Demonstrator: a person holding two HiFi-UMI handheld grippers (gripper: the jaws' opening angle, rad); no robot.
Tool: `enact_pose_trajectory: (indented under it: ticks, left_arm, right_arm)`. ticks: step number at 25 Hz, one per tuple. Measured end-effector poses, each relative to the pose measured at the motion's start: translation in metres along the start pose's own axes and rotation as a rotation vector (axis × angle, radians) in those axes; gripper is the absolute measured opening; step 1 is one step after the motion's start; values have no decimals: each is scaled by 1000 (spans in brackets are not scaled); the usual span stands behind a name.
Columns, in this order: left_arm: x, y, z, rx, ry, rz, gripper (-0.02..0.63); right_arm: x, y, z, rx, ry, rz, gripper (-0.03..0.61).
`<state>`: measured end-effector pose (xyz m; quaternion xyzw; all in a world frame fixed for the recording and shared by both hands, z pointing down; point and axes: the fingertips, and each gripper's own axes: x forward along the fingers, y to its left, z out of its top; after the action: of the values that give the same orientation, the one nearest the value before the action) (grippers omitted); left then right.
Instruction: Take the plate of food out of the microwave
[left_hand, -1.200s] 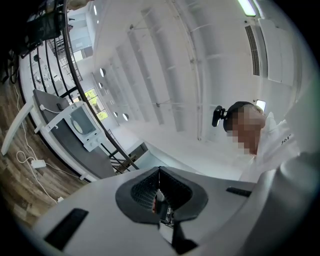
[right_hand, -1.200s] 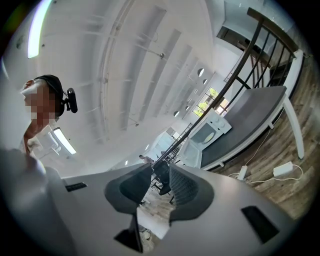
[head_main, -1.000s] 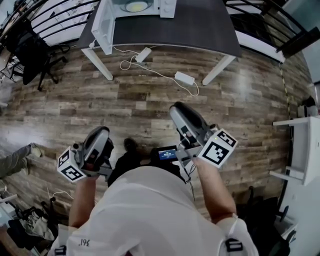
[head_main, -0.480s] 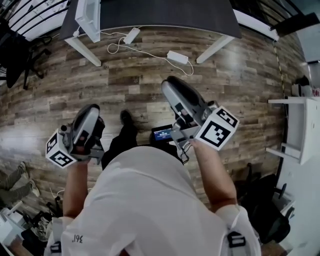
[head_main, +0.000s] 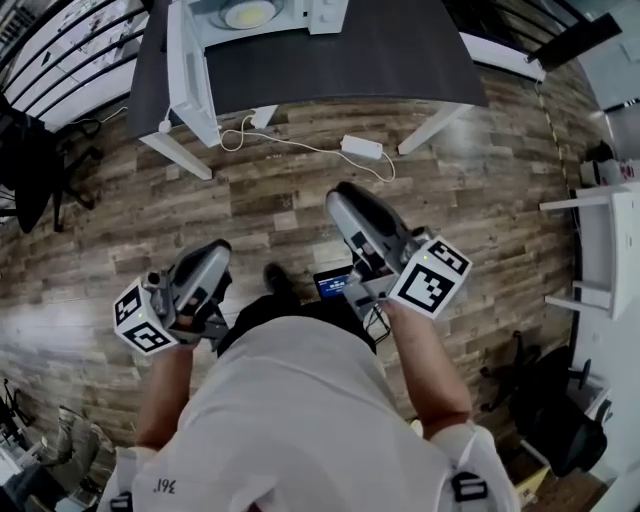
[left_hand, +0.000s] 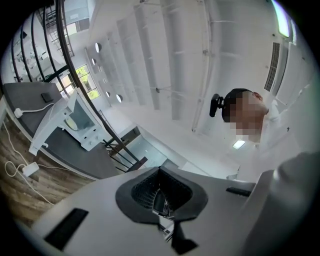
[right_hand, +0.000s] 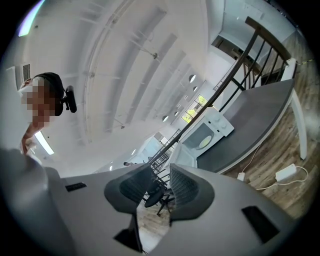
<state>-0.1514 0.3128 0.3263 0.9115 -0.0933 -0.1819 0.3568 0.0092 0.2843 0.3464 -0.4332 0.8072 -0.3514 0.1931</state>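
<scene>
The microwave, cut off at the top, is set near the dark table's left edge; a round plate is seen inside. The left gripper's ribbed jaws are pressed together; the right gripper's are spread, empty.

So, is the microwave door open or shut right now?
Open. The door stands swung out from the microwave, and the plate of food shows in the uncovered cavity.

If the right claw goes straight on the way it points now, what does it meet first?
Between the open jaws of the right claw is only air above the floor; farther off stands a black office chair, probably the first obstacle. The microwave lies to the side.
</scene>
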Motion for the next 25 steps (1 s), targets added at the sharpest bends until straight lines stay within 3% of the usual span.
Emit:
enact_pose_trajectory:
  ticks: [8,14,21,25]
  left_arm:
    - [25,36,22,44,72,34,5]
    - [67,69,27,79,100,59,6]
    - [144,159,50,146,83,218,77]
    - [191,210,69,157,59,315,84]
  right_arm:
    - [41,-10,20,-4,-29,-48,98]
    - [71,-52,49,-4,-18,-64,98]
    - [132,-141,102,16,68,-40,98]
    - [171,-190,142,22,126,-31,98]
